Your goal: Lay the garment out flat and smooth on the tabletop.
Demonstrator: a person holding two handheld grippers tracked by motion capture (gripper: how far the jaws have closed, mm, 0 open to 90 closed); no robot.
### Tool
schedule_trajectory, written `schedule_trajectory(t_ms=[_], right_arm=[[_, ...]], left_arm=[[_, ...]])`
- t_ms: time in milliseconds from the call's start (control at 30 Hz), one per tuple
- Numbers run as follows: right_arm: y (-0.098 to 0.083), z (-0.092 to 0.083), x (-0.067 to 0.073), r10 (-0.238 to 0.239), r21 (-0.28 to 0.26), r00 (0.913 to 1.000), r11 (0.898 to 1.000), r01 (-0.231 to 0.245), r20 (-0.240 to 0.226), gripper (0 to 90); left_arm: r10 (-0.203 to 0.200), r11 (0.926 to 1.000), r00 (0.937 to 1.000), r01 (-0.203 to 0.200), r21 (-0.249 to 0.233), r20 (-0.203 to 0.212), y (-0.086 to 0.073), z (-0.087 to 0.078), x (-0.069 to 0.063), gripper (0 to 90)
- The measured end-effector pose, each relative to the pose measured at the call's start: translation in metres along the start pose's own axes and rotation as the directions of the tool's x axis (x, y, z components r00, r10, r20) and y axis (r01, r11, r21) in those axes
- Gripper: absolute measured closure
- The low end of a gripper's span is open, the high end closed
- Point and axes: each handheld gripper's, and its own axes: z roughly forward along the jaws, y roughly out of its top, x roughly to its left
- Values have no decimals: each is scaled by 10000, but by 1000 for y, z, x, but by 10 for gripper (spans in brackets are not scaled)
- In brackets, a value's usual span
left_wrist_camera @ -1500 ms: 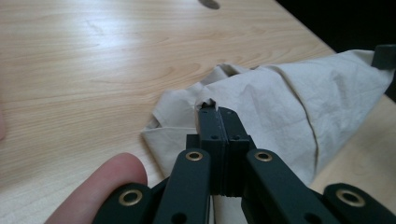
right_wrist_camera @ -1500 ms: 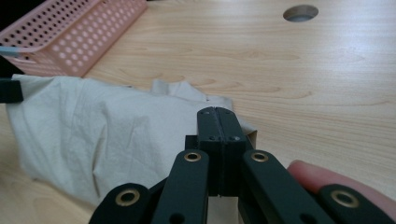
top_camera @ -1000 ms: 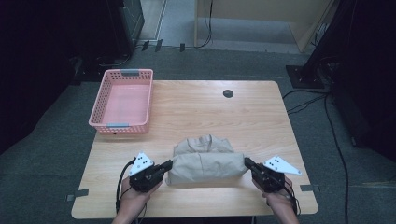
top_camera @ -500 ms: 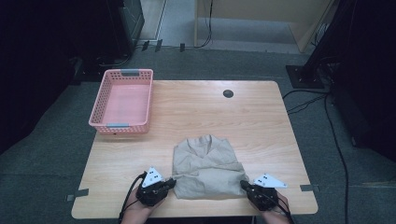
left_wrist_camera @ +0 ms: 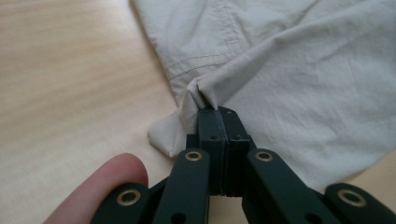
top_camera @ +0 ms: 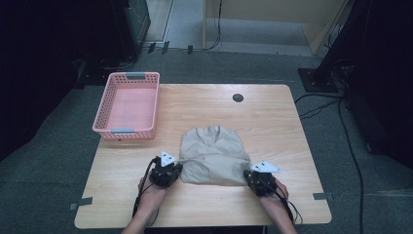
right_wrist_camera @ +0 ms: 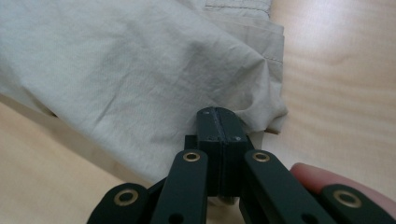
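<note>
Two hand-held grippers are locked onto one folded beige shirt (top_camera: pixel 213 155) low in the centre of the high view, on the wooden bench (top_camera: pixel 272 122). The left hand-held gripper (top_camera: pixel 171 171) sits at the shirt's lower left corner; in the left gripper view its jaws are pressed together with a bunched pinch of cloth (left_wrist_camera: pixel 198 95) caught at their tips. The right hand-held gripper (top_camera: pixel 253 176) mirrors it at the lower right corner, jaws likewise clamped on a puckered fold (right_wrist_camera: pixel 254 109) of the hem. The shirt lies flat, collar pointing toward the top of the frame. A pink basket (top_camera: pixel 108 127) stands at the upper left of the bench, well apart from the shirt.
</note>
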Motion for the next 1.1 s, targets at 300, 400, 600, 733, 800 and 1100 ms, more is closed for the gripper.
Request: schedule_trajectory(t_ms=[300, 400, 600, 733, 800, 1100], right_arm=[[16, -19, -24, 386, -582, 9910, 9972, -464, -1280, 670], [17, -39, -37, 487, -866, 9859, 9942, -632, -1598, 653], [29, -59, -47, 814, -1288, 9835, 9863, -1028, -1613, 620], [33, -44, -34, 806, -1079, 9876, 9896, -955, -1350, 605], [31, -33, -27, 707, -816, 9904, 9934, -807, -1186, 606], [-2, -7, -14, -48, 234, 9977, 9997, 64, -673, 613]], left_arm=[[-1403, 9849, 9887, 1448, -952, 522, 11, -35, 38, 627], [-1943, 9721, 9767, 2042, -1158, 915, 10, -47, 46, 592], [-1677, 9756, 9769, 1838, -1203, 1326, 14, -47, 26, 572], [-775, 9937, 9870, 879, -692, 1408, 10, -34, -3, 560], [-302, 9983, 9925, 358, -455, 1187, 5, -27, -14, 559], [667, 9977, 9966, -671, 54, 492, -22, -18, -27, 537]])
